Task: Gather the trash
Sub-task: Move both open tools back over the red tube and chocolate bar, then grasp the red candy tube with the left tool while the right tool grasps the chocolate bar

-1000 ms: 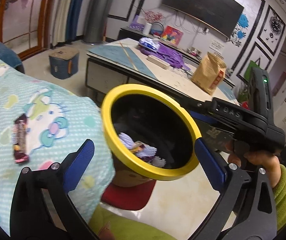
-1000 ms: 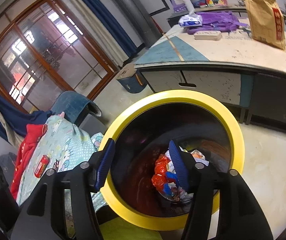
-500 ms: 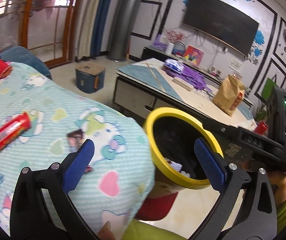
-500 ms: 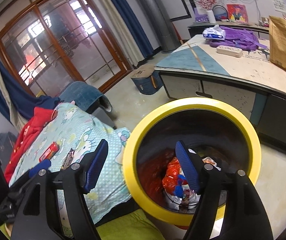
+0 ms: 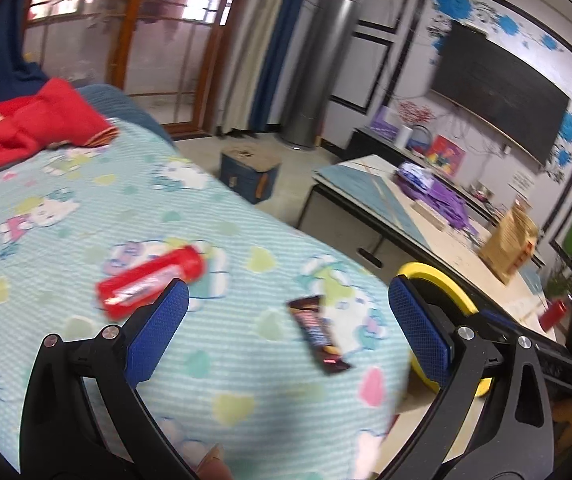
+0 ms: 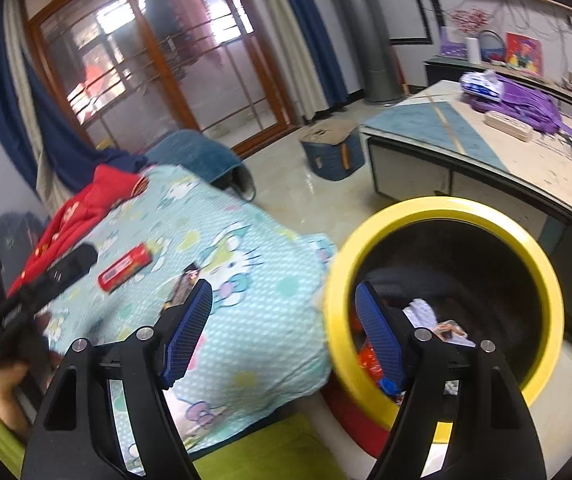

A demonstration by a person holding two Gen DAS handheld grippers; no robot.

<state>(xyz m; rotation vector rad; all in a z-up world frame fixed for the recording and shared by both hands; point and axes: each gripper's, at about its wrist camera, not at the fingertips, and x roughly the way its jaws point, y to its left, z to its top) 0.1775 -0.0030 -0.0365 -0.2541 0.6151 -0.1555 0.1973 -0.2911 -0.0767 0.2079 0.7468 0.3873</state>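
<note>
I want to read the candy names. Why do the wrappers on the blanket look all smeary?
Left wrist view: motion blur smears the red wrapper and dark candy bar on the blanket, so the lettering can't be read. Right wrist view: both wrappers are small and soft too, the yellow bin rim blurs, and the fisheye bends the room's edges.

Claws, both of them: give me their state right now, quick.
Left claw: open, holding nothing, over the blanket.
Right claw: open and empty, its jaws have just been opening, beside the yellow-rimmed bin.
</note>
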